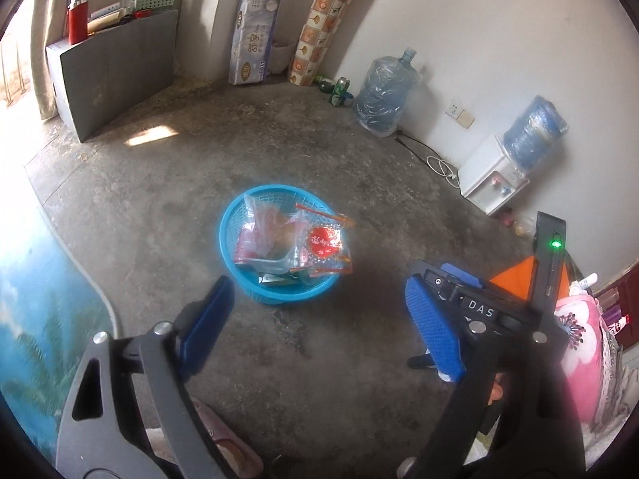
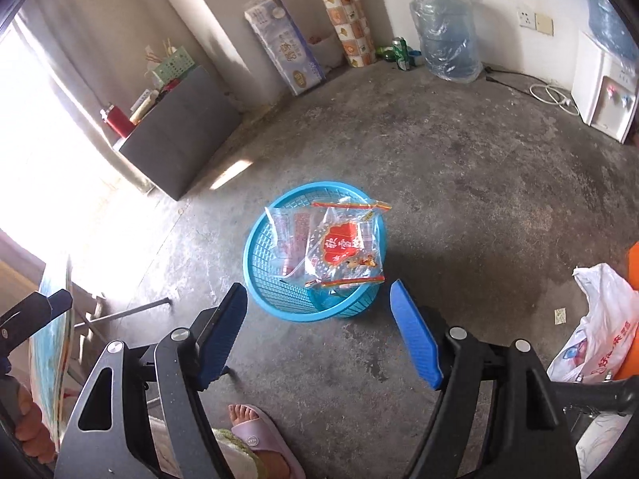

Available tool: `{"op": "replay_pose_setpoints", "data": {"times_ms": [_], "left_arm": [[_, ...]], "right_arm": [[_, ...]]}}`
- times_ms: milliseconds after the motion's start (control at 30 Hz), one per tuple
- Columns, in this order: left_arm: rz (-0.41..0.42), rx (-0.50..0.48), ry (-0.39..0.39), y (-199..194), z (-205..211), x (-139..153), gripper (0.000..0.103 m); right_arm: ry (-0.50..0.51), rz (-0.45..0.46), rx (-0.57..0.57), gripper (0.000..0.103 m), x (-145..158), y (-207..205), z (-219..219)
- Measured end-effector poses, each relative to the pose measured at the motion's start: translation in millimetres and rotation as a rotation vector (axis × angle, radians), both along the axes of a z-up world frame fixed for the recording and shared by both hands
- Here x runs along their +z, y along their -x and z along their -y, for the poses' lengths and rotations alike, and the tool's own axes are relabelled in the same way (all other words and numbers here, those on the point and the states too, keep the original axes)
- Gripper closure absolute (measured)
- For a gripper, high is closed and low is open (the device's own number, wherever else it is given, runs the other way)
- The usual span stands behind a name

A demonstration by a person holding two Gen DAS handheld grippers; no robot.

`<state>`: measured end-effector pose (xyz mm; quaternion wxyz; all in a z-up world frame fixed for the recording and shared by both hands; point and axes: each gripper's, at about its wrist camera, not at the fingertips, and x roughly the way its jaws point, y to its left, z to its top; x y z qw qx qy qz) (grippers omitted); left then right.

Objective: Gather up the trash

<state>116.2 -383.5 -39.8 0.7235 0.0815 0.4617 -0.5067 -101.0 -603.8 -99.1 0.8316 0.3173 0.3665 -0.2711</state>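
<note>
Both my left gripper (image 1: 319, 319) and right gripper (image 2: 319, 327) hang spread and empty above the blue basket (image 2: 259, 279); the piled wrappers (image 2: 343, 247) overhang its rim and may slide out.

Basket (image 2: 279, 295) on the floor (image 2: 459, 199), near mid-room, holding several wrappers (image 2: 343, 247) (one large packet lies uppermost, against the rim); behind it, along the far wall from left to right: cabinet (image 2: 179, 147) with a flask (image 2: 118, 119) on top, pack of tissue rolls (image 2: 285, 60), leaning roll (image 2: 343, 12), cans (image 2: 401, 54), water jug (image 2: 447, 32), dispenser (image 2: 603, 92); plastic bag (image 2: 595, 339) at right foreground; sandalled foot (image 2: 259, 435) in front of the basket.
</note>
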Motion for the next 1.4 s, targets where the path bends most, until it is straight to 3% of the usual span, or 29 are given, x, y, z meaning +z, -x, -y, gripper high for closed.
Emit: {"op": "replay_pose_setpoints", "data": {"times_ms": [100, 267, 467, 733, 933, 1233, 1400], "left_arm": [[0.004, 0.07, 0.017, 9, -50, 10, 0.017], [0.081, 0.239, 0.047, 21, -130, 31, 0.013], [0.172, 0.41, 0.102, 28, -192, 59, 0.009], [0.206, 0.445, 0.164, 29, -213, 83, 0.009], [0.249, 0.425, 0.14, 35, -210, 85, 0.008], [0.282, 0.472, 0.156, 42, -220, 93, 0.008], [0.299, 0.505, 0.125, 43, -223, 92, 0.008]], "right_arm": [[0.065, -0.003, 0.078, 0.024, 20, -4, -33], [0.213, 0.002, 0.167, 0.016, 58, -12, -83], [0.318, 0.022, 0.237, 0.007, 94, -19, -132], [0.346, 0.03, 0.3, 0.007, 118, -28, -178], [0.357, -0.003, 0.314, 0.007, 122, -32, -198], [0.425, -0.01, 0.35, 0.007, 135, -33, -222], [0.484, -0.027, 0.342, 0.007, 141, -30, -233]]}}
